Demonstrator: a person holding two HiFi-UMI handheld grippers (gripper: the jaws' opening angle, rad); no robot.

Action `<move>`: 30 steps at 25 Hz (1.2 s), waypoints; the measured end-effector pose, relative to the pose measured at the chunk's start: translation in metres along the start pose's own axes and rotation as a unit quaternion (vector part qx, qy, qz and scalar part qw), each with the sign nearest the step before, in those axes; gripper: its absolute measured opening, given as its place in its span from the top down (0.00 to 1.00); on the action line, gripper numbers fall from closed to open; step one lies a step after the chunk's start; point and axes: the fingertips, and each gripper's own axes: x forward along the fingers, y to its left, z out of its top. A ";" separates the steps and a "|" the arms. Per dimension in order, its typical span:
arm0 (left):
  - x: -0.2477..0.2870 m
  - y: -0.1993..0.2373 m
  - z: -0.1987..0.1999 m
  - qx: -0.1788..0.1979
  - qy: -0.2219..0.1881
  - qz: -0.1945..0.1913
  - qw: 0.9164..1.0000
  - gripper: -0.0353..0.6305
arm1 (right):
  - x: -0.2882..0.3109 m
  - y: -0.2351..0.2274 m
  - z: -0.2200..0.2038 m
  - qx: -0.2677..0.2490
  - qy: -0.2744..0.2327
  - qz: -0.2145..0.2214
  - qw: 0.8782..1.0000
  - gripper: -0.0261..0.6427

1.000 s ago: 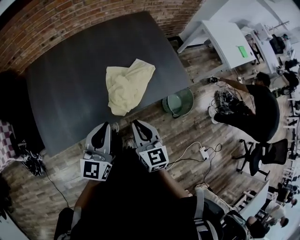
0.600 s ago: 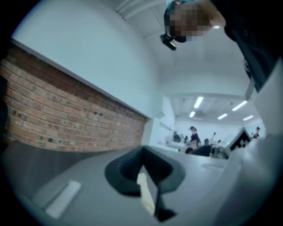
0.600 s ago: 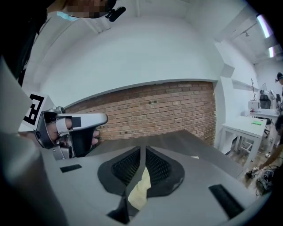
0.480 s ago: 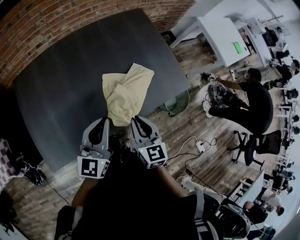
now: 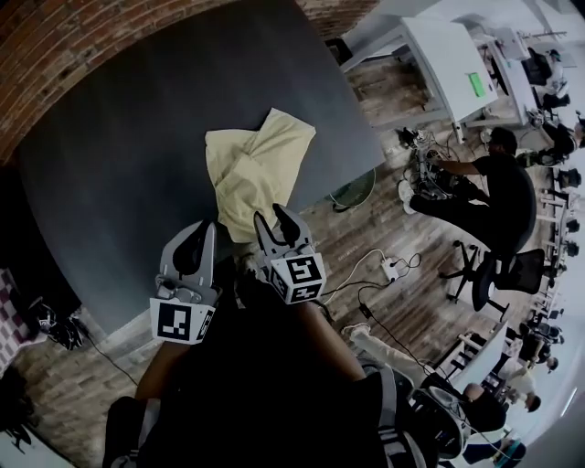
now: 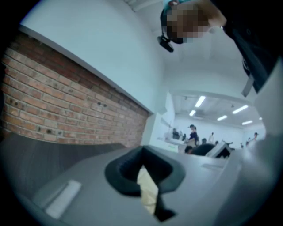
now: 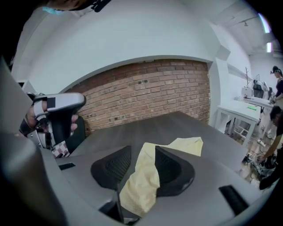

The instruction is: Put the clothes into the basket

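A pale yellow cloth [image 5: 256, 169] lies crumpled on the dark table [image 5: 119, 155], near its right front edge. My right gripper [image 5: 271, 219] reaches over the table edge to the cloth's near end. Its jaws have just been opening. In the right gripper view the cloth [image 7: 185, 143] shows in the gap of the right gripper [image 7: 142, 152], and neither pad presses on it. My left gripper [image 5: 203, 228] hangs beside it to the left, tips together, off the cloth. Through the left gripper [image 6: 142, 152] only a sliver of cloth [image 6: 147, 190] shows. A green basket [image 5: 355, 190] stands on the floor by the table's right edge.
A brick wall [image 5: 110, 27] runs behind the table. A white desk [image 5: 439, 64] stands at the far right, and a person [image 5: 489, 183] crouches by it. Cables and a power strip [image 5: 393, 270] lie on the wooden floor, next to an office chair [image 5: 503, 274].
Both grippers have moved forward from the table's near edge towards the cloth. The right gripper's jaws have parted at the cloth's near end.
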 end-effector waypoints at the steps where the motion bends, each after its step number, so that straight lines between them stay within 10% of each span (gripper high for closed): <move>1: 0.001 0.001 -0.001 0.000 0.002 -0.003 1.000 0.94 | 0.005 -0.001 -0.004 0.003 0.008 -0.004 1.000 0.74; 30: 0.050 0.034 -0.034 -0.023 0.062 -0.046 0.997 0.94 | 0.085 -0.046 -0.080 0.081 0.134 -0.074 0.985 0.45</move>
